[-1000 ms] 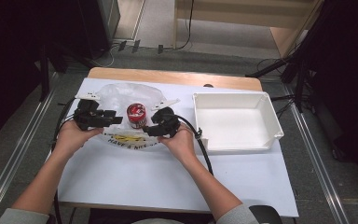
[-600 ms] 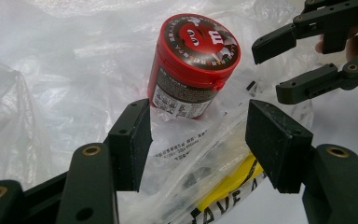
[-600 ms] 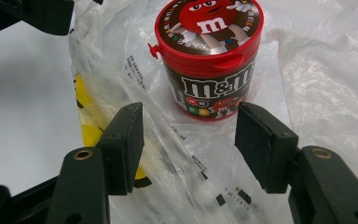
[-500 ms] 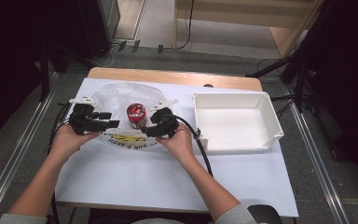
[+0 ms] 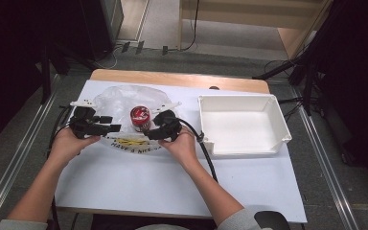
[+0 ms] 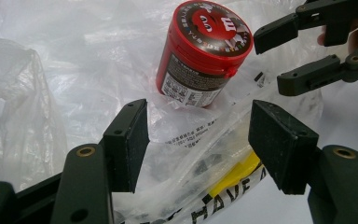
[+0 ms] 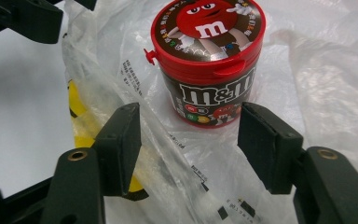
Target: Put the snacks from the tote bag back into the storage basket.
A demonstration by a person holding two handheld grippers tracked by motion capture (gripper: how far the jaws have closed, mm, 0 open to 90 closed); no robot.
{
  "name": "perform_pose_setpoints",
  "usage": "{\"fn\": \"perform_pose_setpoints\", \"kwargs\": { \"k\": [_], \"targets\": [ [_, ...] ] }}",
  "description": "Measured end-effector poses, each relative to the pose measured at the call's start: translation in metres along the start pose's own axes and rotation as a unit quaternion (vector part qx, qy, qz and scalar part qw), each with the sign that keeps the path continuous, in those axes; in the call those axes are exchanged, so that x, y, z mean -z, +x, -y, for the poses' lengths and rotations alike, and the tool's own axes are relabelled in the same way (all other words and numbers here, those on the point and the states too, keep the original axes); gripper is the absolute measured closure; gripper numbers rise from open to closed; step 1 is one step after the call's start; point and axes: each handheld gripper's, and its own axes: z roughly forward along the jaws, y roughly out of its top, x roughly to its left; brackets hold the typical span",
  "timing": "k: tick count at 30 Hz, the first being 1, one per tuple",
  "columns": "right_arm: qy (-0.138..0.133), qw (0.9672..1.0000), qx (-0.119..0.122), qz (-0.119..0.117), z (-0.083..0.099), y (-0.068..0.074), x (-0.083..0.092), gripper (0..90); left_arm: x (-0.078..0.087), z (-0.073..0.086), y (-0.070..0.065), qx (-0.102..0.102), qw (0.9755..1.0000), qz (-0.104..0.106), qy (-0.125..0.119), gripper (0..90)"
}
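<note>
Fingers of both grippers, just opening, stand apart, gripping nothing; candy tub [image 5: 140, 118] stands upright, lid up.

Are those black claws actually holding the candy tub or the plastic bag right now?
No. The left gripper and right gripper have just been opening; nothing is pinched, with the bag beneath them and the tub standing free.

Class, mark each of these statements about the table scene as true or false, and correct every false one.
1. The red candy tub stands upright on the clear plastic bag. True.
2. The white tray holds the tub. False: the tray holds nothing.
3. The left gripper clamps the tub. False: its jaws stand open with only bag film between them.
4. The right gripper is open, with the tub just beyond its jaws. True.
</note>
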Motion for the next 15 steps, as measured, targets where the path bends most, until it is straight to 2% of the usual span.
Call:
{"fn": "perform_pose_setpoints", "kwargs": {
  "k": [5, 10, 15],
  "targets": [
    [-0.001, 1.0000, 0.004, 0.008, -0.008, 0.001, -0.006, 37.0, 0.000, 0.000, 0.000, -0.001, 1.0000, 0.001, 0.001, 38.8],
    [-0.007, 0.9998, -0.011, 0.013, -0.008, -0.002, -0.014, 33.5, 0.002, 0.000, 0.001, 0.003, 1.0000, 0.000, -0.007, 39.0],
    [-0.007, 0.9996, -0.019, 0.017, -0.006, -0.005, -0.021, 31.4, 0.002, 0.001, 0.002, 0.004, 1.0000, -0.003, -0.004, 39.1]
  ]
}}
